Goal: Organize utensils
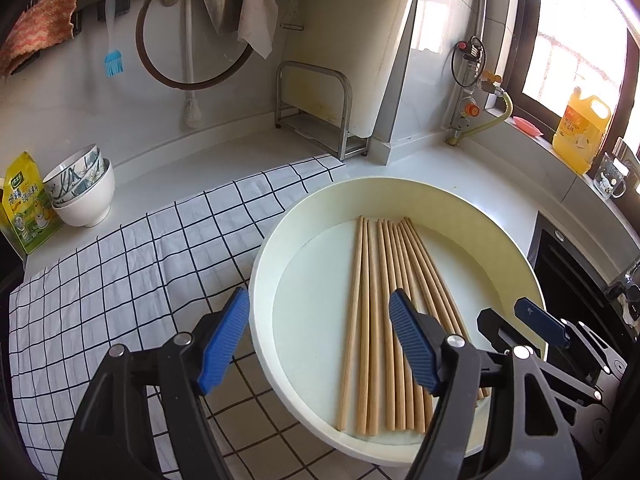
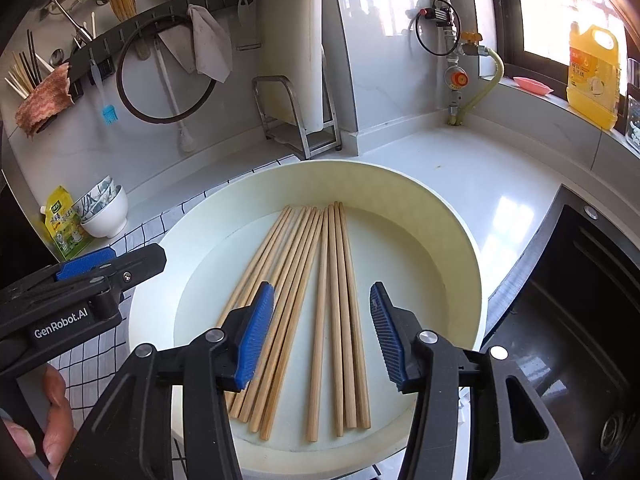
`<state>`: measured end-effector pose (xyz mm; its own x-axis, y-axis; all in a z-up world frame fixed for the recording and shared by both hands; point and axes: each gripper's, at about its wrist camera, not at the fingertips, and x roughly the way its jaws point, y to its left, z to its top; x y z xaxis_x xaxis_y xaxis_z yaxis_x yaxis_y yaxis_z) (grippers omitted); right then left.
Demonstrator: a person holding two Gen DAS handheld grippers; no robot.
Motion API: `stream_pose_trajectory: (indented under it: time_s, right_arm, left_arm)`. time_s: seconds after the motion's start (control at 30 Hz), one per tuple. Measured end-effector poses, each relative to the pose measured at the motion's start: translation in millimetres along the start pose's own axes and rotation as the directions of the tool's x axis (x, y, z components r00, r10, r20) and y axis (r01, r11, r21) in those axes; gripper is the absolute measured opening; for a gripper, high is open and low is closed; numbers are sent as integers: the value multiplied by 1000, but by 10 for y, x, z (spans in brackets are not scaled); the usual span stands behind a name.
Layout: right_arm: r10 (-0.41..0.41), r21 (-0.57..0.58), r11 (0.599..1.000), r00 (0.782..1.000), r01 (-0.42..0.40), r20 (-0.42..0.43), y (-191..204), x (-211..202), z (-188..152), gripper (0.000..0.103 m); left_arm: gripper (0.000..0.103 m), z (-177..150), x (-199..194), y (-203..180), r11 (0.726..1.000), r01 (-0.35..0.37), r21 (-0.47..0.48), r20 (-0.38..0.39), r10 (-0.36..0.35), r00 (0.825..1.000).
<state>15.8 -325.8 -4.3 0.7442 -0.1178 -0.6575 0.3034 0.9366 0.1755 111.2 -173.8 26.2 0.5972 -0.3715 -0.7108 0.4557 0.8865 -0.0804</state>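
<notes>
Bench (image 1: 460, 168): pale stone top ahead of both pairs of fingers, running to the wall.
Cloth (image 1: 120, 264): white with a black grid, spread on the bench to the left of the left gripper's fingers; the basin's left edge lies over it.
Sink (image 2: 580, 320): dark, sunk into the bench to the right of the right gripper's fingers.
Basin (image 1: 280, 240): round, cream, shallow wall, sitting on the bench beneath and ahead of both pairs of fingers.
Chopsticks (image 1: 372, 312): a bundle of plain wooden sticks lying flat on the basin floor, lengthwise away from the fingers, fanned a little at the near ends; in the right wrist view (image 2: 320, 300) they split into a left group and a right group.
Left gripper (image 1: 320, 344): fingers spread wide, nothing between them, hanging above the near part of the basin; the left finger is over the basin's left rim, the right finger over the sticks.
Right gripper (image 2: 322, 334): fingers spread, holding nothing, above the near ends of the chopsticks, with the right group lying between and below them.
Bowls (image 1: 80, 188): stacked, far left of the left fingers, beside a yellow-green pouch (image 1: 26, 204).
</notes>
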Motion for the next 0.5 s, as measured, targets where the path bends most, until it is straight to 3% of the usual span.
stream_pose_trajectory:
  time_s: [0.5]
  right_arm:
    - [-14, -1, 1000, 999, 14, 36, 77, -280, -73, 64]
  left_arm:
    - [85, -66, -350, -45, 1000, -22, 4, 62, 22, 998]
